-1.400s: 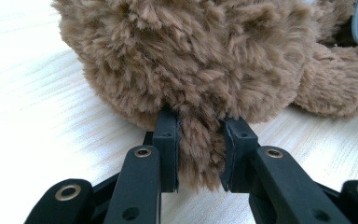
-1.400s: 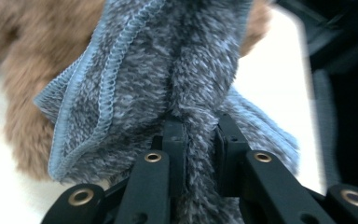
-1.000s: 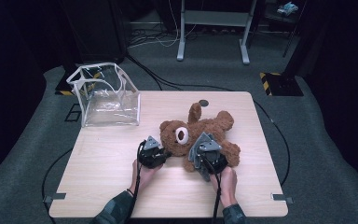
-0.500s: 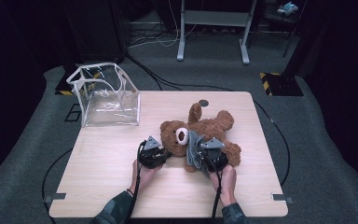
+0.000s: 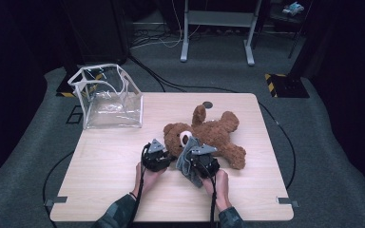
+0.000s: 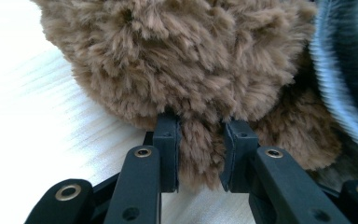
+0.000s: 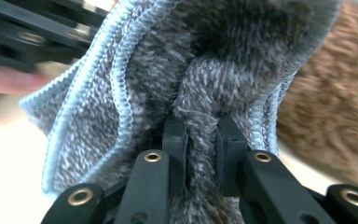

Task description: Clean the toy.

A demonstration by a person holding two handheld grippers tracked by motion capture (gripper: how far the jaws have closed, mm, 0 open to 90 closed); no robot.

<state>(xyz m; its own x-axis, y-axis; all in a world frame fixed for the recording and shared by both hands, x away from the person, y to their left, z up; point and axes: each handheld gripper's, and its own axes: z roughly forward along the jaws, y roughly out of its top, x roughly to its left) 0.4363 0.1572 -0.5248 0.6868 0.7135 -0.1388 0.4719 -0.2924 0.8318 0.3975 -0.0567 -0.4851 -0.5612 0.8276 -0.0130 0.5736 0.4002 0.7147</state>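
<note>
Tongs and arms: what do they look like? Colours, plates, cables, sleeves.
Both tongs are black. The left tongs and right tongs each carry a grey three-cornered plate on top and trail a black cable toward the table's near edge. Up close, each has two flat black pads on link arms with brass-coloured rivets. The person's sleeves are dark and mottled.
</note>
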